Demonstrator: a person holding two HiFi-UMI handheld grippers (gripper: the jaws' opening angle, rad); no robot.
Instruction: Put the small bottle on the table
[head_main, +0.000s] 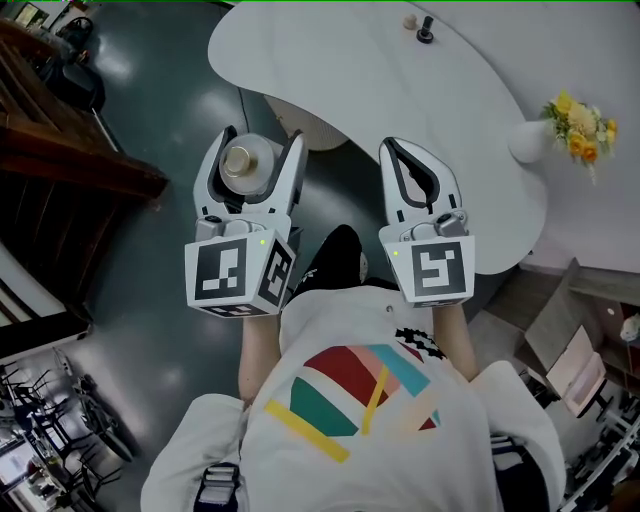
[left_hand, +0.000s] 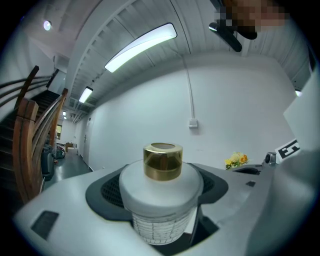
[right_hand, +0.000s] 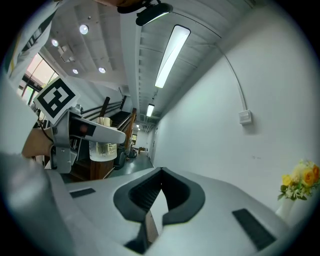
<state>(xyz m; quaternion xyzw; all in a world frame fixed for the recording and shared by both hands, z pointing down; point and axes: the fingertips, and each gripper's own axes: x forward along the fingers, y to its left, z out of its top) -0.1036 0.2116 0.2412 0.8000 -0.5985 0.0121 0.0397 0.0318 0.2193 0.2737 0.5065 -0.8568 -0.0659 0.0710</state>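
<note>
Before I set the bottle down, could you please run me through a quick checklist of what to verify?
1. Grip: left gripper fingers closed on the small bottle: ok.
2. Bottle upright, gold cap on: ok.
3. Right gripper shut, empty, beside the left and clear of it: ok.
4. Bare landing spot on the white table ahead: ok.
5. Bottle over the table: it hangs over the floor, short of the edge: not ok.
6. Bottle's height against the tabletop: cannot tell.

Small bottle white w/ gold cap, label prob. grid-printed.
</note>
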